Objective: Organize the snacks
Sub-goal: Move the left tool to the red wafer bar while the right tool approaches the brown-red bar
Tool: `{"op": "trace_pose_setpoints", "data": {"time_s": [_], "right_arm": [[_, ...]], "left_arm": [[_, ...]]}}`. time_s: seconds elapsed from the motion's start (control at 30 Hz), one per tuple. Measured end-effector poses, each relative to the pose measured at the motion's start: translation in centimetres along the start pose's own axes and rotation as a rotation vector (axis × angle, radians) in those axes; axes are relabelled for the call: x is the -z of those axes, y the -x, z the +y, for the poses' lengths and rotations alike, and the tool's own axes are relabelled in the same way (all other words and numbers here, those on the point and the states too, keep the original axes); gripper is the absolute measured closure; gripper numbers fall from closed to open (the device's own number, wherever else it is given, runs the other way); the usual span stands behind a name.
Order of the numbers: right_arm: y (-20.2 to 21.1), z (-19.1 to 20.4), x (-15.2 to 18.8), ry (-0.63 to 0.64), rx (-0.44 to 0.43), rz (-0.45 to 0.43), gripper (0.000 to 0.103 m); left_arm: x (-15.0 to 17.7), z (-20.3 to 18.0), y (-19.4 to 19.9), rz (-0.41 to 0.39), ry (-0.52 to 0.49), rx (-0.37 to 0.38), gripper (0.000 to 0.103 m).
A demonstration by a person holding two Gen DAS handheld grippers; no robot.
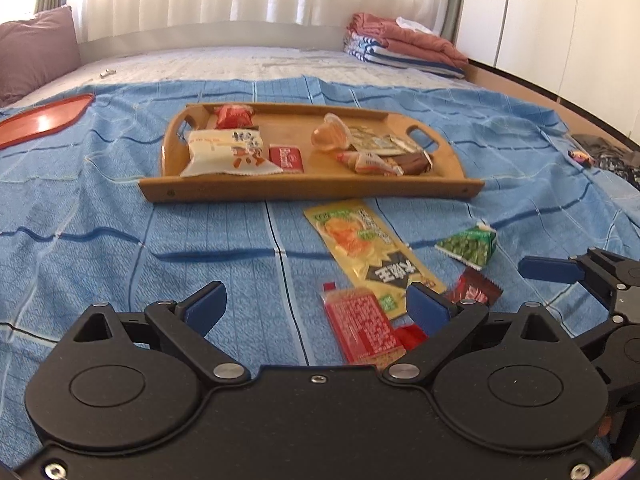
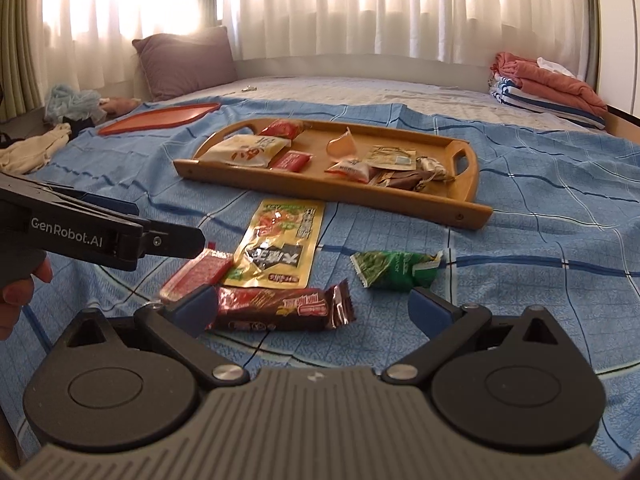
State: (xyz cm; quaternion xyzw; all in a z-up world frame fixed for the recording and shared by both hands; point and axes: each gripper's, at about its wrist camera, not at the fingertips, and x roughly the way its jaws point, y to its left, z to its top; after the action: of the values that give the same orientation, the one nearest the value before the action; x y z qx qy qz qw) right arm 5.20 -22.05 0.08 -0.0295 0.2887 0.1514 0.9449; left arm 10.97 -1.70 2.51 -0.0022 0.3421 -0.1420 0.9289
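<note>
A wooden tray [image 1: 308, 190] [image 2: 332, 194] holding several snacks lies on the blue bedspread. In front of it lie loose snacks: a yellow packet [image 1: 372, 254] [image 2: 280, 248], a green packet [image 1: 468, 246] [image 2: 394, 270], a red packet [image 1: 362, 326] [image 2: 198, 276] and a dark red bar [image 1: 474, 290] [image 2: 280, 308]. My left gripper [image 1: 316, 306] is open and empty, just above the red packet. My right gripper [image 2: 312, 308] is open and empty, with the dark red bar between its fingers. One blue fingertip [image 1: 550, 270] of it shows at the right of the left wrist view.
A red tray [image 1: 44, 120] [image 2: 160, 118] lies at the far left of the bed. Folded blankets [image 1: 400, 46] [image 2: 548, 84] sit at the far right, a purple pillow [image 2: 186, 60] at the head. Loose clothes [image 2: 36, 148] lie off the left edge.
</note>
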Motion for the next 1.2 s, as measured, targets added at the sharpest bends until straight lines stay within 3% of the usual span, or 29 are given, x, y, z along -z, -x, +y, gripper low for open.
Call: {"op": "trace_pose_setpoints", "data": {"time_s": [0.4,0.5,0.77,0.93,1.03,1.2], "right_arm": [[-1.7,1.6,0.6,0.094,-0.045,0.076,0.0],[-1.9,1.7,0.7,0.1,-0.045,0.084,0.0],[-2.0,1.5,0.9,0.09,-0.052,0.084,0.0],[-2.0,1.5,0.9,0.093,-0.049,0.084,0.0],[-2.1,1.6,0.9,0.095,-0.048,0.087,0.0],[-2.1,1.6,0.8,0.095,-0.048,0.093,0.0]], "left_arm": [[0.6,-0.1,-1.6,0.054,0.045,0.057,0.012],[0.6,-0.2,-1.7,0.052,0.05,0.063,0.018],[0.5,-0.9,-1.7,0.058,0.02,0.04,0.048],[0.6,-1.4,-1.8,0.074,0.026,0.059,0.054],[0.6,-1.8,-1.9,0.069,0.013,0.036,0.066],[0.5,-1.8,-1.7,0.065,0.019,0.026,0.068]]}}
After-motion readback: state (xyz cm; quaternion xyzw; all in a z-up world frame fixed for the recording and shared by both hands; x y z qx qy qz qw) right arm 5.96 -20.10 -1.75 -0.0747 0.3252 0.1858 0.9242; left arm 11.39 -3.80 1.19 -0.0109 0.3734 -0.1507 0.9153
